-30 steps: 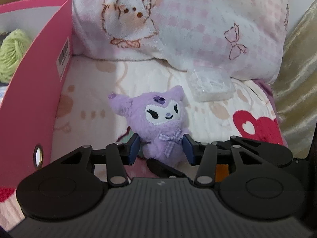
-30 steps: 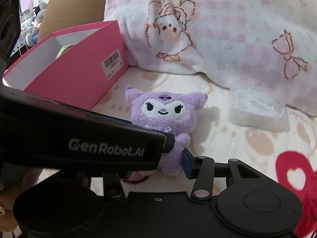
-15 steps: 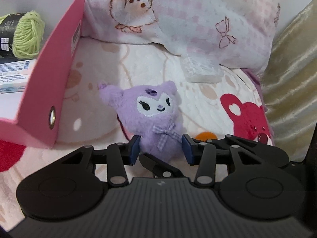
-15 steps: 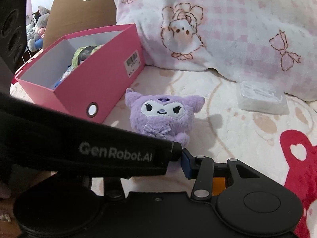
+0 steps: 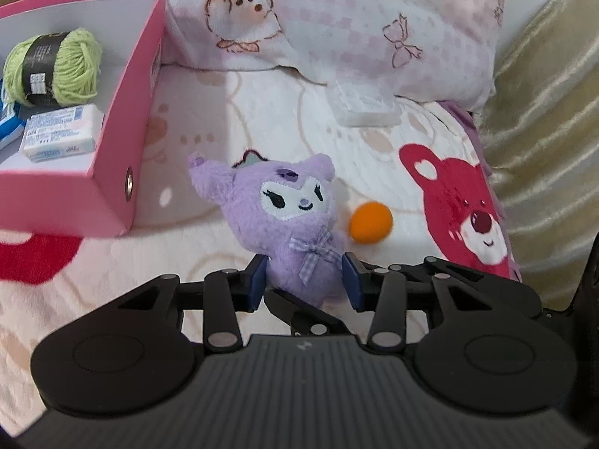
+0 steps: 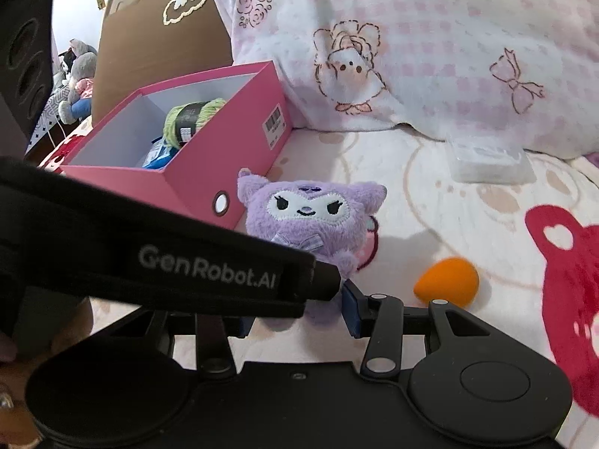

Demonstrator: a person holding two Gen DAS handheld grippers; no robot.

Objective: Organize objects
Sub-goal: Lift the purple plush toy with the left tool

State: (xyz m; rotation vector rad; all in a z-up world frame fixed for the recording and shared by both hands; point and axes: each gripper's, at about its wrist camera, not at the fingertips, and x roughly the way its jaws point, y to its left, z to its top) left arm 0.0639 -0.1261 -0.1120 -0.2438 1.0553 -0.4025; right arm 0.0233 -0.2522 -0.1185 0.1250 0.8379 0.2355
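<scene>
I'm working over a bed with a cream quilt (image 5: 284, 119) printed with red bears, a pink-checked pillow (image 5: 337, 18) across the top of both views. The pink box (image 6: 209, 172) sits upper left in each frame, open, already holding a green yarn ball (image 5: 56, 65) and a white packet (image 5: 61, 136).

The purple plush (image 5: 292, 224) hangs at centre frame, pinched low on its body. My left gripper (image 5: 305, 280) has just been closing, its blue pads pressed into the fur on both sides. My right gripper (image 6: 295, 308) sits at the same spot; its right pad meets the plush, but the left tool's black body crosses the lower left of that view and hides the other pad, so I cannot tell whether it truly clamps.

To do this well, I judge both tools should travel together toward the upper left, keeping the toy level so neither pad twists free. The soft fur may slip, so a steady squeeze matters.

The box's near wall, with its round metal eyelet (image 5: 129, 187), is the edge to clear; the plush must pass above that rim. Open floor shows in the box's lower part in the left view. An orange sponge (image 6: 447, 280) lies just right of the plush, and a clear case (image 6: 490, 161) rests below the pillow, both out of the path.
</scene>
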